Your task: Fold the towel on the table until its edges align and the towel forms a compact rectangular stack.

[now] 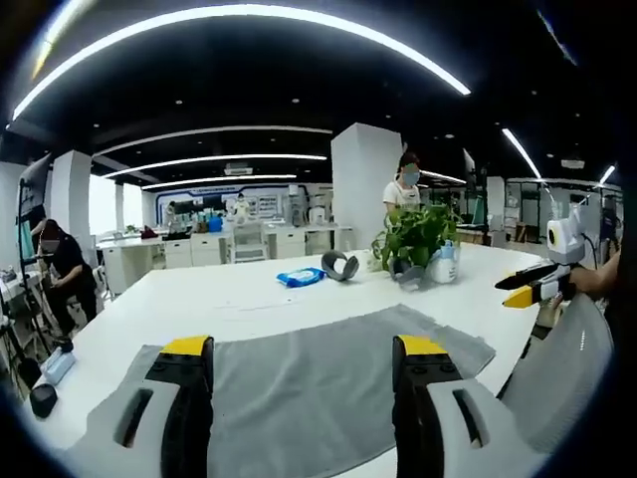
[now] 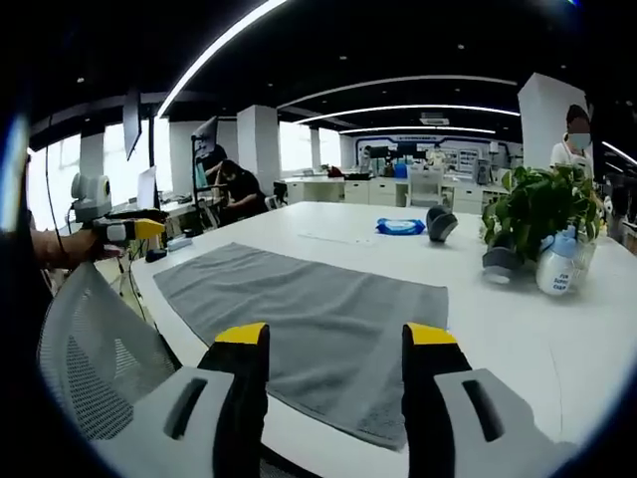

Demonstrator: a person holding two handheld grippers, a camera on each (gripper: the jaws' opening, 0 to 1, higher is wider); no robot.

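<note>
One grey towel (image 1: 328, 383) lies flat and unfolded across the lower centre of the left gripper view, on the white table (image 1: 249, 299). Both the left gripper (image 1: 304, 351) and the right gripper (image 2: 335, 337) hover above it with jaws spread, holding nothing. A potted plant (image 2: 542, 209) and spray bottle (image 2: 559, 264) stand at the right of the right gripper view. Pinching a single corner unevenly would likely skew the fold and misalign the edges.

Near edge of the grey towel (image 1: 328, 383) hidden behind the left tool (image 1: 304, 351)
</note>
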